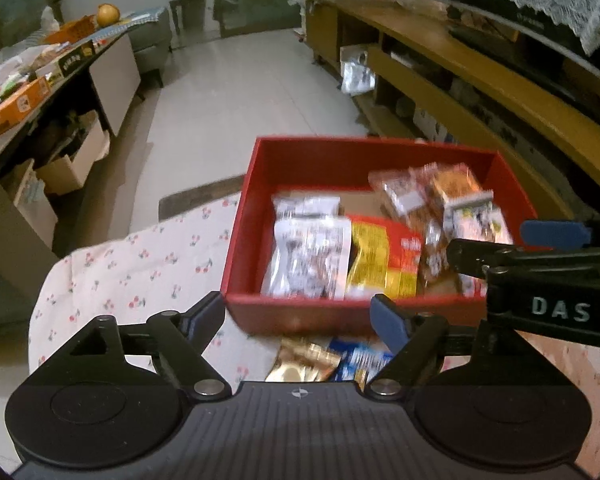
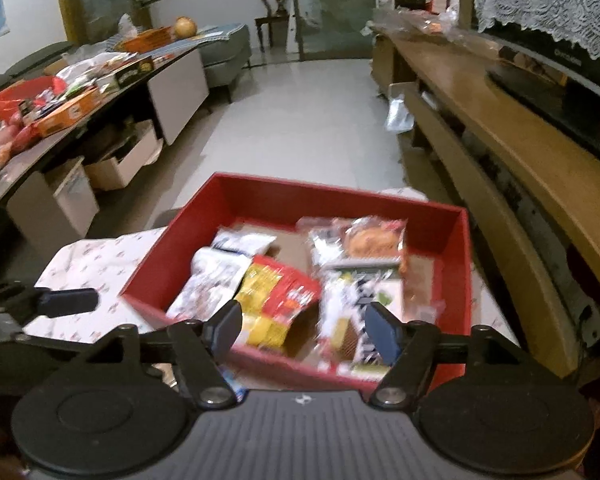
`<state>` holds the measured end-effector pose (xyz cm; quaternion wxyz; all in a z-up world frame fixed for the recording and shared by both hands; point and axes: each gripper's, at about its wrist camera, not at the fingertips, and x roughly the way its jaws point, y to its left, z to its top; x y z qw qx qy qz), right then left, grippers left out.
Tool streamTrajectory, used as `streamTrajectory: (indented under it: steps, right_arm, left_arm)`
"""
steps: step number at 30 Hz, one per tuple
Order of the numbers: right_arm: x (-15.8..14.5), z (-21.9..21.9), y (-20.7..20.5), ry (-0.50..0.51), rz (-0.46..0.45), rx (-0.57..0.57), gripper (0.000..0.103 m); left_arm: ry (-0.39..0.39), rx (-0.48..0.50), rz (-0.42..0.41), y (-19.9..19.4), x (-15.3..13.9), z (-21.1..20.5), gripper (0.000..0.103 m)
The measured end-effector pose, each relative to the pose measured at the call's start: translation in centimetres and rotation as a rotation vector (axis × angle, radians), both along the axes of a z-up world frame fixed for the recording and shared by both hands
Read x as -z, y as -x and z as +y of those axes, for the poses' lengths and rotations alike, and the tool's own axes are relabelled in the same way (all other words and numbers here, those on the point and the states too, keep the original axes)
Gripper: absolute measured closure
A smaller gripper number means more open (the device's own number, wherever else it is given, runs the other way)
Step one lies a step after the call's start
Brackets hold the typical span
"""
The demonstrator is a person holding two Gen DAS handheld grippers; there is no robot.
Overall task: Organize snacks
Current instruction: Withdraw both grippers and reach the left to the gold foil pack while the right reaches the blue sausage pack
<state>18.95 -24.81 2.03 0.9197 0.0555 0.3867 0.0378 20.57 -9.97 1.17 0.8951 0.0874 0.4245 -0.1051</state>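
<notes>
Glossy snack packets, matt red box

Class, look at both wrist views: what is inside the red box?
Inside the red box lie several snack packets: white ones, a yellow-and-red one, and orange ones. Whatever lies beneath them is covered.

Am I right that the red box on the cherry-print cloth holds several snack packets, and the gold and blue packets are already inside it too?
Not quite. The red box does sit on the cherry-print cloth with several packets inside, but the gold packet and blue packet are outside it, lying on the cloth just in front of its near wall. The left wrist view shows this.
</notes>
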Motion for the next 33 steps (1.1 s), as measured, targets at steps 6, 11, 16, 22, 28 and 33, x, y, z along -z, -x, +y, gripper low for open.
streamTrajectory:
  steps: [6, 11, 16, 22, 28, 33]
  right_arm:
    - [0.0, 0.9, 2.0, -0.056, 0.024, -0.027, 0.029]
    - [0.6, 1.6, 2.4, -0.072, 0.056, -0.053, 0.029]
    - [1.1, 1.6, 2.1, -0.076, 0.082, -0.066, 0.028]
    - [2.4, 1.7, 1.7, -0.047, 0.137, -0.063, 0.028]
    - [4.2, 1.8, 1.3, -0.066, 0.226, -0.045, 0.028]
    - [5.7, 3.4, 0.6, -0.060, 0.273, -0.053, 0.026]
  left_arm:
    - [0.005, 0.018, 0.111, -0.5, 2.7, 1.4, 0.019]
    - [0.011, 0.019, 0.205, -1.8, 5.4, 2.3, 0.023]
    - [0.040, 0.009, 0.249, -2.9, 6.8, 2.8, 0.033]
    - [0.028, 0.012, 0.260, -1.7, 6.6, 2.7, 0.047]
    - [0.026, 0.000, 0.292, 0.3, 6.3, 3.9, 0.054]
    - [0.037, -0.004, 0.307, 1.9, 6.1, 5.1, 0.056]
